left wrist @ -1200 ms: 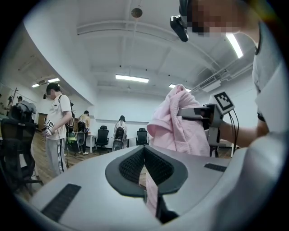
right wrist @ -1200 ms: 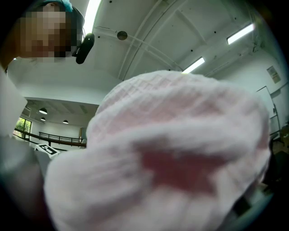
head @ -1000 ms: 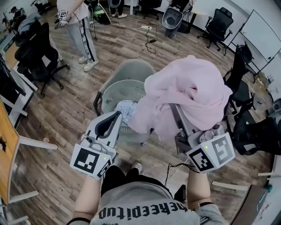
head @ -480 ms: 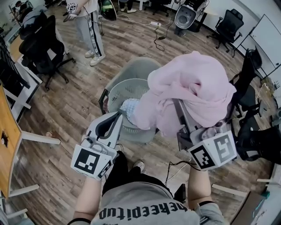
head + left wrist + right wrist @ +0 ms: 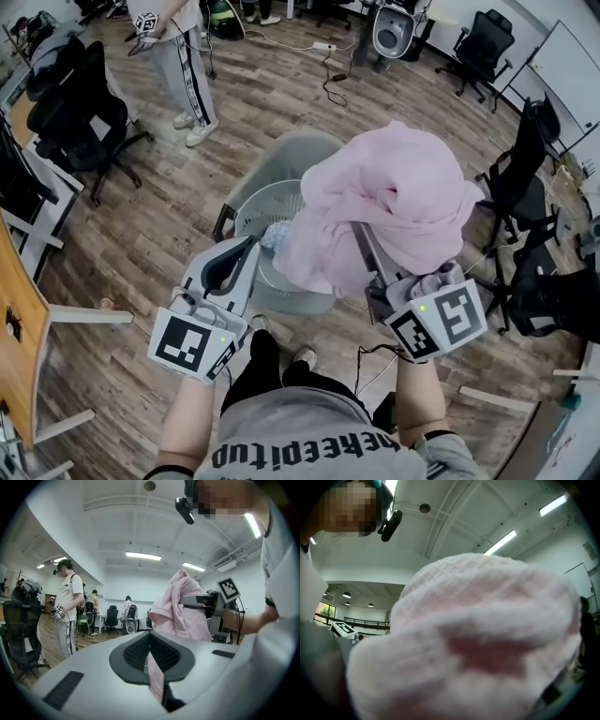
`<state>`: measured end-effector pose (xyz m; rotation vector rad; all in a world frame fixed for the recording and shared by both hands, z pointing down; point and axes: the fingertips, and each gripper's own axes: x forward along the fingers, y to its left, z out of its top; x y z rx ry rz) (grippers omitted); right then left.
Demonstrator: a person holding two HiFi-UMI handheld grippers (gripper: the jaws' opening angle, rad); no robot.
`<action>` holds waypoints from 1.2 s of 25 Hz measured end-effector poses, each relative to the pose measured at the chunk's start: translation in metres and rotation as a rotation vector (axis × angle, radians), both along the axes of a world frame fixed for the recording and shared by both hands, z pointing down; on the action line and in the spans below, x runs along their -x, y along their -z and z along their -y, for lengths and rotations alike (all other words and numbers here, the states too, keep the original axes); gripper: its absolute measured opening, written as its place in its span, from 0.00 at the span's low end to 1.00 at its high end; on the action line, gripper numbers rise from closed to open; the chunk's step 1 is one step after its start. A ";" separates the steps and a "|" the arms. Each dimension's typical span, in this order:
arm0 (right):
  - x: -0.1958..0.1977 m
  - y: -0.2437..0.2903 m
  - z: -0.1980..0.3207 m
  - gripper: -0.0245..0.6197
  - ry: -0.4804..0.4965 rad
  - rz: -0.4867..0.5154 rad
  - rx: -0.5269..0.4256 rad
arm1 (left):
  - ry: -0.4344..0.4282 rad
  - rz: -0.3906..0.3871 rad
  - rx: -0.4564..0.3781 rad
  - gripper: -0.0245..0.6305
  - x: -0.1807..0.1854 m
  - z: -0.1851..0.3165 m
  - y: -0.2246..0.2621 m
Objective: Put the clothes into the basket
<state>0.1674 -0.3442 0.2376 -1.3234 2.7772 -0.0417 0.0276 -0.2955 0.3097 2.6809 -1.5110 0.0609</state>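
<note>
floor [image 5: 141, 234]: wood planks, office room; black office chairs [image 5: 80, 112] at left and right edges, standing person [image 5: 178, 47] top left.
pink garment [image 5: 394, 197]: biggest item, bunched in a mound over the right hand-held gripper and carried off the floor. In the head view it spreads from lower left to upper right, and its lower-left folds overlap the basket's right side. Cannot tell if it touches the basket.
garment axis: left gripper view shows the garment [image 5: 180, 606] draped top to bottom, peak up, folds hanging down.
grey chair [image 5: 286, 155]: rounded shell just behind the basket.
basket [image 5: 267, 202]: pale mesh wall, round, mouth up, between the two hand-held grippers and ahead of them.
basket contents: blue-white checked cloth [image 5: 272, 234] lies inside near the front; the rest of the inside is hidden by the pink garment.
left hand-held gripper [image 5: 251, 246]: jaws closed together, tips meeting, pointing at the basket's near-left rim. A thin pinkish strip shows in the seam; cannot tell what it is.
right hand-held gripper [image 5: 367, 251]: clamped on a thick wad of the pink garment, jaws buried in cloth, only a dark bar shows.
right gripper view only: pink cloth [image 5: 478, 634] fills the frame, with ceiling lights above it.
left gripper view only: right hand-held gripper [image 5: 206, 603] seen side-on, level.
</note>
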 end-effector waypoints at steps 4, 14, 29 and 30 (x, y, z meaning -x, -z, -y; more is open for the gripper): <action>0.009 -0.014 0.016 0.41 -0.014 -0.013 0.026 | -0.022 0.003 0.015 0.06 0.006 0.016 -0.005; 0.038 -0.053 0.051 0.41 -0.033 -0.044 0.100 | -0.046 0.003 0.069 0.06 0.032 0.050 -0.024; 0.070 -0.145 0.071 0.41 -0.040 -0.122 0.254 | -0.087 0.002 0.144 0.06 0.058 0.076 -0.058; 0.071 -0.152 0.072 0.42 -0.042 -0.128 0.268 | -0.090 0.002 0.150 0.06 0.059 0.077 -0.060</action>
